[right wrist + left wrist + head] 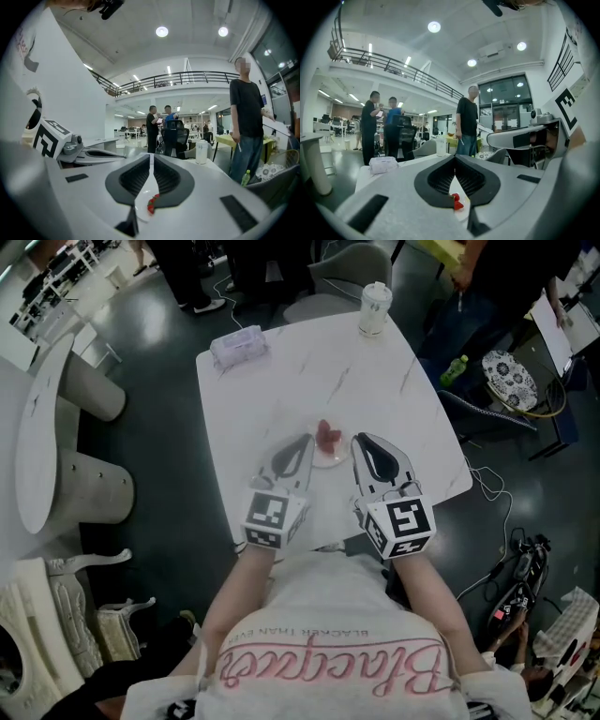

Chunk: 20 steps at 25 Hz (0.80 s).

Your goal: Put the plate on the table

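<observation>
A small white plate with red strawberries rests on the white marble table, near its front edge. My left gripper is shut, and its tips sit at the plate's left rim. My right gripper is shut at the plate's right rim. In the left gripper view the plate and a strawberry show through the slot under the meeting tips of the left gripper. The right gripper view shows the same plate and strawberry below the right gripper. Whether either gripper pinches the rim is hidden.
A lidded cup stands at the table's far right corner and a tissue pack at the far left. A grey chair stands behind the table, a green bottle to the right. Several people stand beyond.
</observation>
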### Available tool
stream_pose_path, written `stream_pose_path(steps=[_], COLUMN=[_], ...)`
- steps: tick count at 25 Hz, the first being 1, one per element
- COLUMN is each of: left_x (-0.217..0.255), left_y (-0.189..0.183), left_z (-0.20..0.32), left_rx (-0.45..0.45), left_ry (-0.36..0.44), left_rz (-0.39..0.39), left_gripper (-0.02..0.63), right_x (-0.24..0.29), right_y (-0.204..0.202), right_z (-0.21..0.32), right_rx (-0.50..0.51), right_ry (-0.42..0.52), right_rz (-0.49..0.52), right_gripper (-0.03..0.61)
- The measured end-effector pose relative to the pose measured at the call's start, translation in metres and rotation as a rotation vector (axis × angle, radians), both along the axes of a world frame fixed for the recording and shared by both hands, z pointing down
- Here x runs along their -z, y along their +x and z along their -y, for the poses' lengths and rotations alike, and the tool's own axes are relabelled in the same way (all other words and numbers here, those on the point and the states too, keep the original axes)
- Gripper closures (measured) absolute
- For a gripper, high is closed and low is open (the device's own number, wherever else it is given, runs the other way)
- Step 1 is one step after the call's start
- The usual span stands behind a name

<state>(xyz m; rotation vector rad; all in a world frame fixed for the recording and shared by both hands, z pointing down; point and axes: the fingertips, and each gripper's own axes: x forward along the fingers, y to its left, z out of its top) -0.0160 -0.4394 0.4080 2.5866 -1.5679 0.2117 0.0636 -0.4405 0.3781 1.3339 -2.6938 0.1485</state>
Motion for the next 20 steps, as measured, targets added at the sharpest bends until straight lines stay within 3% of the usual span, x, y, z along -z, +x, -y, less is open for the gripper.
stream_pose_path(steps=[10,20], left_x=[0.026,0.028], left_y=[0.013,0.019], left_z=[-0.012,-0.014], left_rx=[-0.036,-0.048], left_ry=[0.066,0.07], left_rz=[0.002,0.005], left_gripper=[0.609,0.609], right_x=[0.001,0.001], right_y=[0.001,0.003], right_z=[-0.016,-0.019], right_rx=[-0.002,-0.003], right_ry=[0.03,0.031], right_rz=[-0.036,-0.044], right_gripper=[0.555,0.555])
